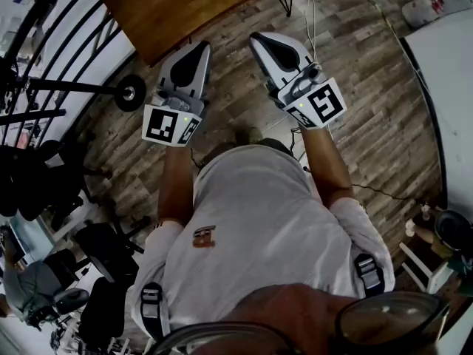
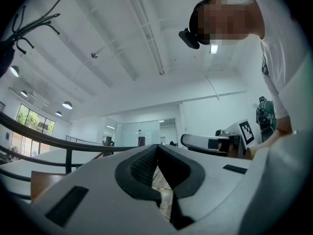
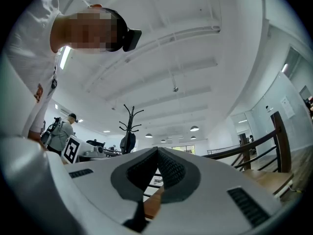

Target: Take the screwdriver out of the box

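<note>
No box or screwdriver shows in any view. In the head view I hold both grippers out in front of my body, above the wooden floor, pointing towards a brown wooden table (image 1: 177,9). My left gripper (image 1: 202,46) is shut, its tips meeting with nothing between them. My right gripper (image 1: 256,38) is also shut and empty. In the left gripper view the left gripper (image 2: 157,146) points slightly upward at the ceiling, with its dark pads touching at the tip. The right gripper view shows the right gripper (image 3: 157,150) the same way, tips together.
A black metal railing (image 1: 52,65) runs along the left. A white table (image 1: 447,87) stands at the right, and cables (image 1: 310,13) trail over the plank floor. A coat stand (image 3: 128,126) and hanging ceiling lamps show in the right gripper view.
</note>
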